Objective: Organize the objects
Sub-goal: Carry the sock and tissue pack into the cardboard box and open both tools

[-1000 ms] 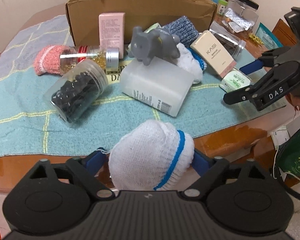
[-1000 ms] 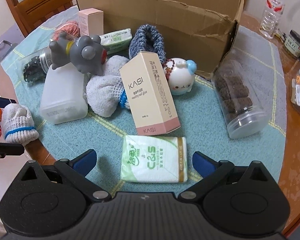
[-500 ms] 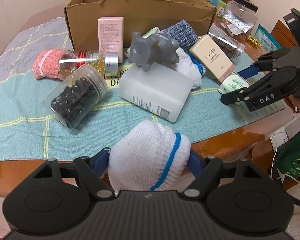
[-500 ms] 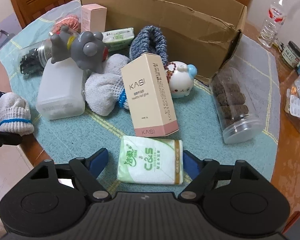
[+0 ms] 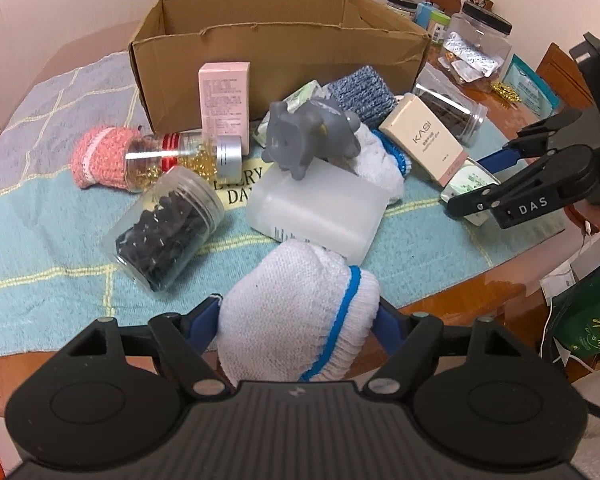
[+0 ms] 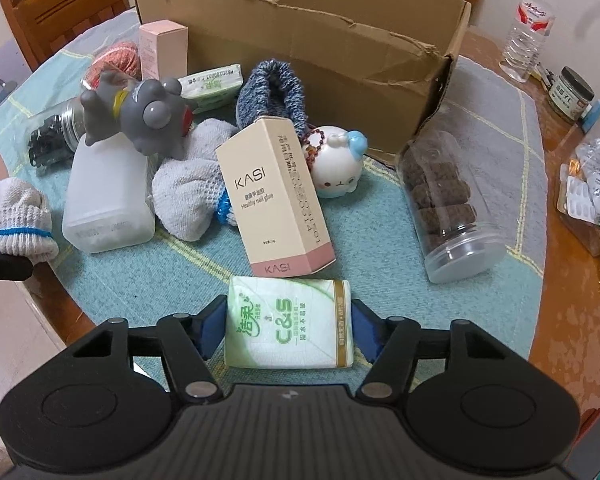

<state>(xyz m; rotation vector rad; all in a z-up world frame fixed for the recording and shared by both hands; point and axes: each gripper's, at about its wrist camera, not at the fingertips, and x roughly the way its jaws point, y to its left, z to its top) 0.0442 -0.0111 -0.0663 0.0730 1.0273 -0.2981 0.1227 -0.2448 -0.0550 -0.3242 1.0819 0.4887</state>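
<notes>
A white knit glove (image 5: 292,304) with a blue stripe sits between the blue pads of my left gripper (image 5: 296,320), over the table's near edge. The jaws are closing and both pads press into the glove. A green and white tissue pack (image 6: 288,324) lies on the teal cloth between the pads of my right gripper (image 6: 288,328). Those jaws are closing too, and the pads touch the pack's two short ends. The open cardboard box (image 6: 300,40) stands at the back of the table.
On the cloth lie a KASI box (image 6: 276,196), a grey rubber toy (image 6: 140,116) on a white bottle (image 6: 104,196), a jar of dark pieces (image 5: 168,228), a jar of brown rolls (image 6: 444,200), a white figurine (image 6: 336,164) and knitted items. Jars and packets crowd the right edge.
The right jaws have come in from wide open to the ends of the tissue pack. The left jaws have narrowed further on the white glove. Neither hand has shifted much.
</notes>
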